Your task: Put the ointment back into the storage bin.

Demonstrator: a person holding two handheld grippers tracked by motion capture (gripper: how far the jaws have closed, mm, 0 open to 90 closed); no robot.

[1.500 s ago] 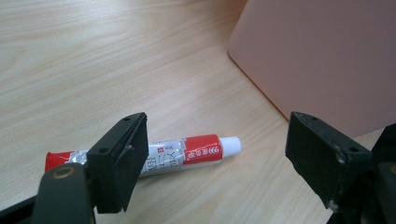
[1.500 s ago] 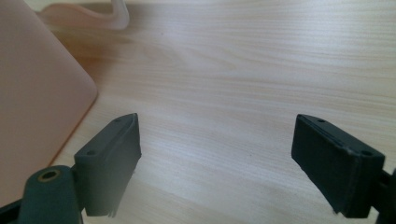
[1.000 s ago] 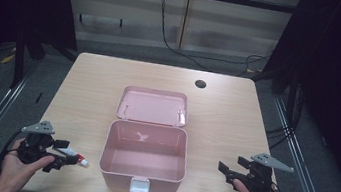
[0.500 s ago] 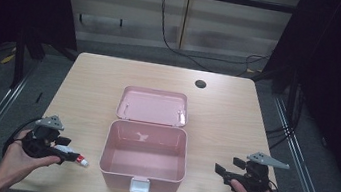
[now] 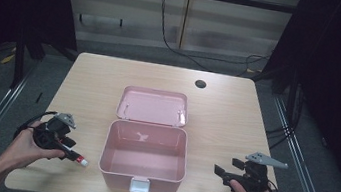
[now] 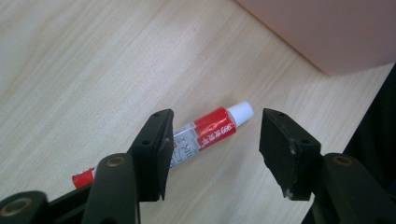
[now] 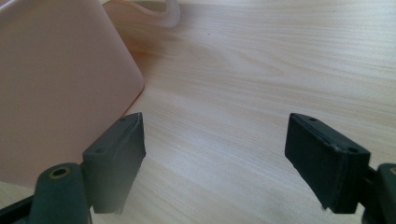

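Note:
A red and white tube with a white cap [image 6: 210, 130] lies on the wooden table, left of the open pink box [image 5: 105, 153]. My left gripper [image 6: 215, 149] points down at it, and its jaws have just been closing. The tube lies between them, one end hidden behind the left pad, and the right pad stands clear of it. From above, the left gripper [image 5: 69, 146] sits over the tube [image 5: 77, 158] near the front left corner. The right gripper [image 5: 226, 168] rests open to the right of the box, with bare table between its pads [image 7: 116, 158].
The box's lid [image 5: 153, 106] lies flat behind it and a white latch [image 5: 139, 186] faces the front edge. A dark round hole [image 5: 200, 84] marks the table at the back right. The box wall [image 7: 56, 84] stands close to the right gripper's left jaw.
The left gripper has shifted slightly away from the front edge and its jaws have narrowed around the tube. The tube, the box and the right gripper have stayed put.

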